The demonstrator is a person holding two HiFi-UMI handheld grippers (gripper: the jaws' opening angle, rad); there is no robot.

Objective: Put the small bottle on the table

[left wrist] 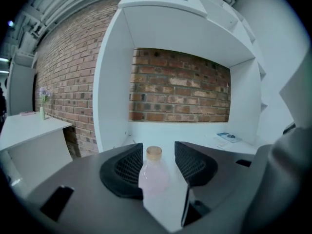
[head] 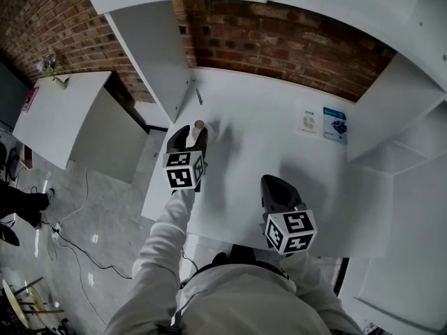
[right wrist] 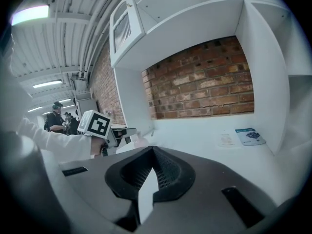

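Nearest, the right gripper [head: 274,181] sits over the front of the white table [head: 244,159], jaw tips pressed together w/ nothing btwn them. Further out, to its left, the left gripper [head: 188,135] has its jaws spread wide. The small bottle [head: 199,125] stands upright on the table btwn the pads (clear gap on the right side, v. close on the left); pale pink body, cork-coloured cap. Beyond, at the back right, a white card [head: 307,121] & a blue booklet [head: 334,124] lie flat side by side, just before the brick wall [head: 279,47].
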